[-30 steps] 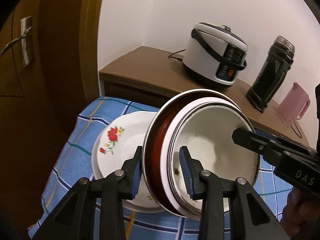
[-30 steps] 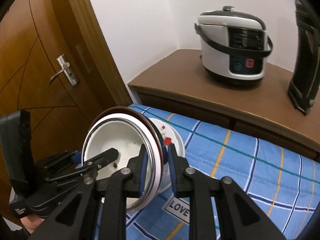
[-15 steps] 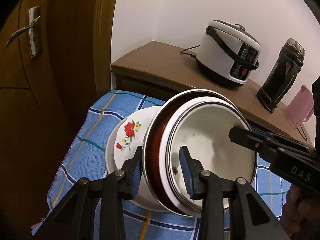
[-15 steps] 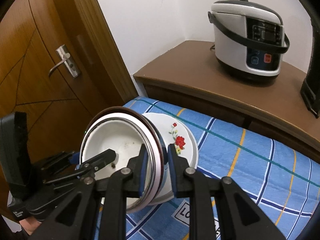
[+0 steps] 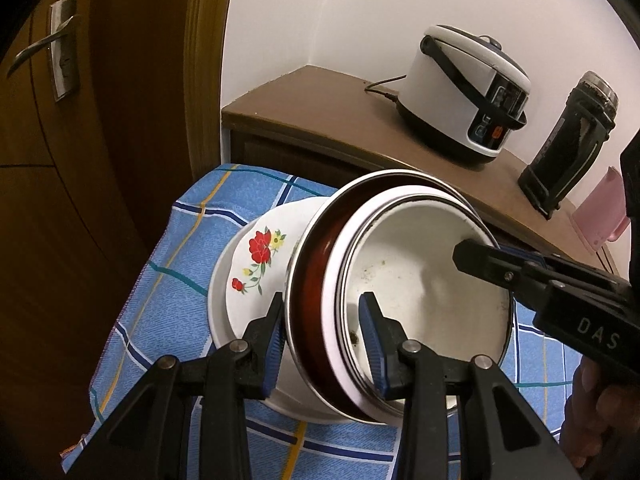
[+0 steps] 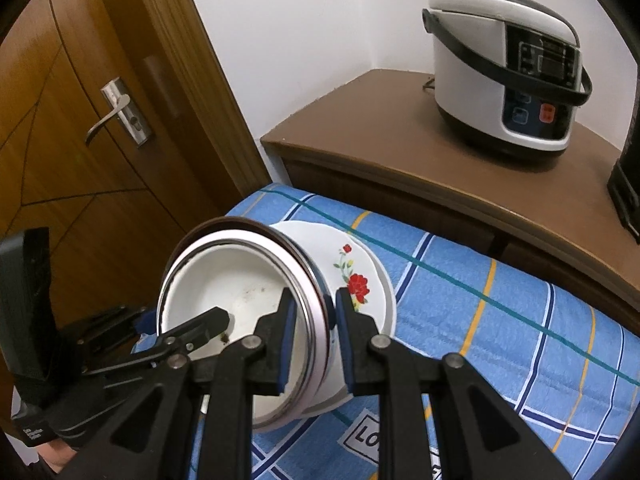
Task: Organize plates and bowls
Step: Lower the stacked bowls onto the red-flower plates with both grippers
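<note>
Both grippers hold a nested stack of bowls [image 5: 420, 280], tilted over the table: a white enamel bowl inside a metal-rimmed bowl with a dark red inner wall. My left gripper [image 5: 324, 344] is shut on the stack's near rim. My right gripper [image 6: 312, 340] is shut on the opposite rim [image 6: 316, 312] and also shows in the left wrist view [image 5: 480, 258]. Under the stack a white plate with red flowers [image 5: 256, 264] lies on the blue checked cloth; it also shows in the right wrist view [image 6: 352, 272]. Whether the stack touches it is unclear.
The blue checked cloth [image 6: 500, 320] covers the table. Behind it a brown cabinet [image 6: 380, 140] carries a white rice cooker [image 6: 508, 72], a black flask [image 5: 568, 140] and a pink jug [image 5: 600, 216]. A wooden door with a metal handle [image 6: 116, 112] stands at the left.
Both grippers have carried the bowl stack left and lower, closer over the flowered plate. The grips on the rims are unchanged.
</note>
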Demonstrator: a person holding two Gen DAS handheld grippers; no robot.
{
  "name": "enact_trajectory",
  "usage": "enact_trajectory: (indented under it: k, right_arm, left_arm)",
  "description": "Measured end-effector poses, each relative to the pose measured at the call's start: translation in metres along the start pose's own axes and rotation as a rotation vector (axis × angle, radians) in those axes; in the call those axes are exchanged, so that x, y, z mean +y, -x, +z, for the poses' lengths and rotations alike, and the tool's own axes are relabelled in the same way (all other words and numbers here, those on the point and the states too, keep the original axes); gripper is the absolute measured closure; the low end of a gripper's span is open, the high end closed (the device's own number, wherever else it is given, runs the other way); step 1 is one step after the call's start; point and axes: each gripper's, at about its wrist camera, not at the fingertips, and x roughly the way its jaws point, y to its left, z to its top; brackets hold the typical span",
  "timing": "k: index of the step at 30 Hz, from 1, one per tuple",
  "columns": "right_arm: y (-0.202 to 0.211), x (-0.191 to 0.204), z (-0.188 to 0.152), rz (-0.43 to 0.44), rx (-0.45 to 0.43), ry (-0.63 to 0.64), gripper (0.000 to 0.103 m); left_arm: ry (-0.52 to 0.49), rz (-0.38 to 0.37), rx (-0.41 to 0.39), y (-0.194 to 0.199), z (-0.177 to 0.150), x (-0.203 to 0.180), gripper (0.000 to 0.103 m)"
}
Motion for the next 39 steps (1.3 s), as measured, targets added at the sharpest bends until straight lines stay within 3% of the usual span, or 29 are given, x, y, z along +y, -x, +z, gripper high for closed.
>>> enact_trajectory:
  k: [17, 27, 34, 39]
  right_arm:
    - [-0.027, -0.005, 0.017, 0.014, 0.112, 0.015, 0.08]
    - [-0.037, -0.005, 0.024, -0.005, 0.135, 0.024, 0.077]
    - [-0.049, -0.016, 0.028, -0.008, 0.16, 0.001, 0.077]
    - [-0.05, -0.015, 0.029, -0.006, 0.178, 0.016, 0.077]
  left_arm:
    - [0.007, -0.003, 0.103, -0.019, 0.003, 0.005, 0.065]
    - [-0.009, -0.007, 0.116, -0.027, 0.008, 0.004, 0.064]
    - [0.004, -0.054, 0.132, -0.034, 0.016, 0.009, 0.059]
    - [-0.034, -0.024, 0.114, -0.033, 0.012, 0.002, 0.056]
